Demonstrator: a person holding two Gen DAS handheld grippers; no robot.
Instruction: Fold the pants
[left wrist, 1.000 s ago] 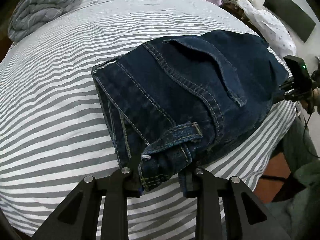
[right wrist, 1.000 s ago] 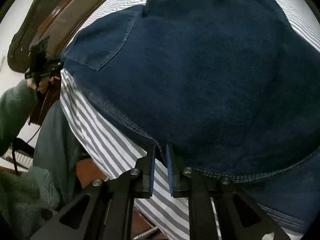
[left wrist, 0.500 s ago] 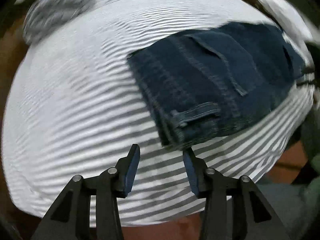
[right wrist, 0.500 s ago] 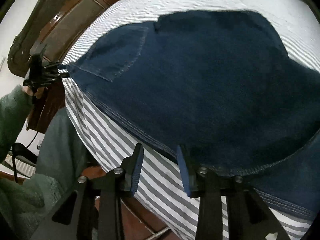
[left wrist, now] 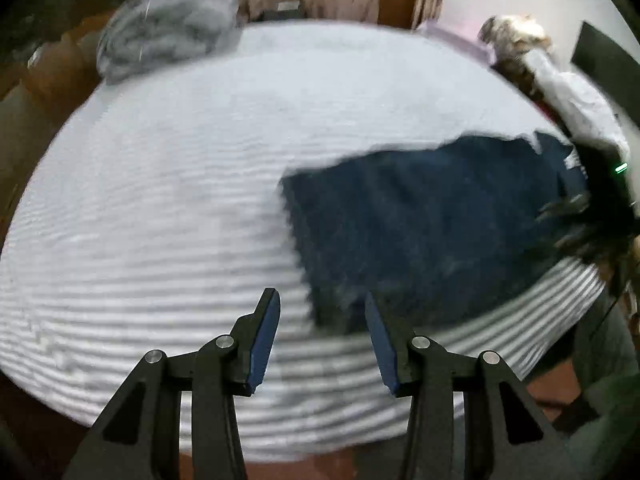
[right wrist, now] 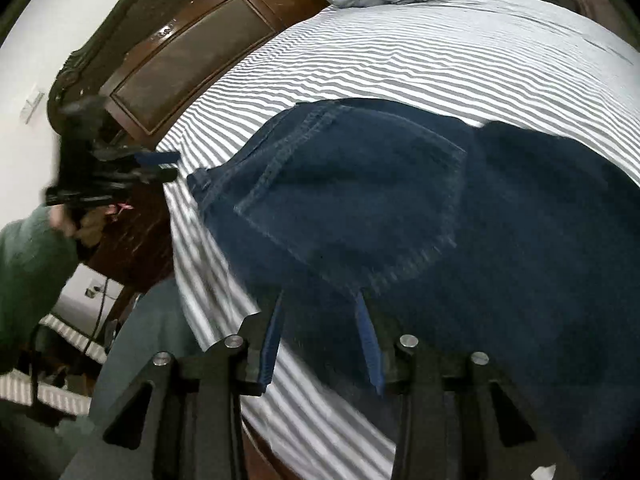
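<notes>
1. Denim, dark blue: pants [left wrist: 432,216] lie folded flat on the striped bed sheet [left wrist: 160,220], toward the bed's near-right side in the left wrist view. Back pocket [right wrist: 360,208] faces up in the right wrist view.
2. Left gripper [left wrist: 320,308]: jaws apart, nothing btwn the blue pads. Its tips sit over the pants' near-left corner & the sheet, no contact seen. Jaws have just been opening; gap stands empty.
3. Right gripper [right wrist: 320,304]: jaws apart w/ blue pads showing, nothing pinched. It sits over the pants' near edge just below the pocket; can't tell if the tips brush the cloth, view is blurred there. Jaws have just been opening too.
4. Left gripper also shows in the right wrist view at far left, off the bed's edge, held by a hand [right wrist: 76,224] w/ a green sleeve [right wrist: 28,272]. Its tips point at the waistband corner, apart from it.
5. Right gripper shows in the left wrist view as a dark blur at the right edge, w/ a green light, beside the pants' far-right end.
6. Grey bundled blanket [left wrist: 168,28] rests at the bed's far-left corner, well apart from the pants.
7. Dark wood headboard [right wrist: 180,60] stands beside the bed in the right wrist view.
8. White dotted cloth [left wrist: 576,96] lies past the bed's right side.
</notes>
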